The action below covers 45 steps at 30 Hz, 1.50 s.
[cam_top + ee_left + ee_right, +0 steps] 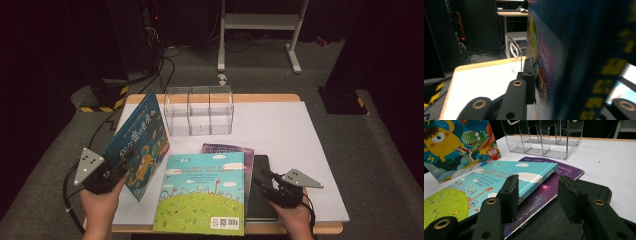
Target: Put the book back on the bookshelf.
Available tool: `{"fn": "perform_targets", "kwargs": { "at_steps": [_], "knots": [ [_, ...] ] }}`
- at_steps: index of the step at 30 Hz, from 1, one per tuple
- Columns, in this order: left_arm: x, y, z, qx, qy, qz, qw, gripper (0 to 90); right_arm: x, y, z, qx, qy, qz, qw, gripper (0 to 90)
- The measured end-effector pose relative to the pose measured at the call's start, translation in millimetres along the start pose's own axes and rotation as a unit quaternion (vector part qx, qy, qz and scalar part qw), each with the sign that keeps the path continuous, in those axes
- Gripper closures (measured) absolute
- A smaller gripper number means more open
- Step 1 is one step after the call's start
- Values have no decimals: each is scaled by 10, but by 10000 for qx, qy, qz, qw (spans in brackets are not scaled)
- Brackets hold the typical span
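The blue monster book (141,145) stands tilted on its lower edge at the left of the white bench (280,135), its cover with a yellow monster and a green dinosaur facing right. The left claw (123,167) is clenched on the book's near lower part; in the left gripper view 1 black jaw lies flat against the cover (544,65) while the dark spine side looms close at the right.

Just right of that book lies the green-and-sky-blue book (205,192), flat and reaching the bench's near edge. It rests on a purple book (235,150), which in turn overlaps a black book (262,195) at the right.

The right claw (264,181) hangs low over the black book's left part, jaws parted with nothing between them; in the right gripper view (537,195) its pads straddle the purple cover near the corner of the sky-blue one.

Behind the books stands a clear acrylic rack (200,111) with 3 compartments, well apart from both claws.
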<state>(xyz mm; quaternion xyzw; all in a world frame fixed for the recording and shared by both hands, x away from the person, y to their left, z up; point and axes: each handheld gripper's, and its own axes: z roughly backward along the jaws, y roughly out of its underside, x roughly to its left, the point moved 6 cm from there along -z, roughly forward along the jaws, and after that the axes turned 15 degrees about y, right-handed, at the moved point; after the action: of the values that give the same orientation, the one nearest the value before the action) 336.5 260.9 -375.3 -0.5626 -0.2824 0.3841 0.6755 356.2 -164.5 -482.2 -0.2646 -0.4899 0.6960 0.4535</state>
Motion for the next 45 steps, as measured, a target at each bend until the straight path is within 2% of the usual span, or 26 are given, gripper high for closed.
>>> {"fn": "perform_targets", "kwargs": {
  "at_steps": [1, 3, 6, 10, 14, 18, 21, 25, 32, 40, 45],
  "knots": [
    [10, -16, -10, 9, 50, 13, 10000, 822, 0, 3, -1, 1, 1, -5, 10000, 515],
    [28, -56, -39, 28, -11, 29, 10000, 828, -2, 11, 0, 21, -5, -12, 10000, 519],
    [58, -150, -117, 75, 10, 27, 10000, 831, -7, 18, 5, 29, -25, -36, 10000, 521],
    [65, -335, -265, 149, 109, -8, 9998, 833, -17, 17, 12, 18, -25, -35, 10000, 522],
    [82, -503, -404, 54, 164, -20, 9998, 833, -52, 11, 22, -7, -33, -89, 10000, 522],
    [142, -627, -606, -83, 75, 53, 9999, 832, -65, 9, 28, -17, -34, -106, 9999, 523],
    [178, -660, -778, -179, 17, -6, 9998, 832, -74, 7, 32, -31, -41, -112, 9999, 524],
    [235, -695, -1039, -202, -183, -80, 9996, 832, -95, 4, 38, -36, -36, -160, 9999, 524],
    [367, -666, -1416, -341, -441, 81, 9984, 832, -134, -11, 56, -72, -53, -255, 9996, 525],
    [453, -614, -1733, -404, -672, 66, 9969, 832, -174, -32, 85, -147, -112, -419, 9989, 525],
    [473, -571, -1843, -390, -747, 99, 9964, 832, -177, -29, 79, -142, -142, -429, 9989, 525]
  ]
}}
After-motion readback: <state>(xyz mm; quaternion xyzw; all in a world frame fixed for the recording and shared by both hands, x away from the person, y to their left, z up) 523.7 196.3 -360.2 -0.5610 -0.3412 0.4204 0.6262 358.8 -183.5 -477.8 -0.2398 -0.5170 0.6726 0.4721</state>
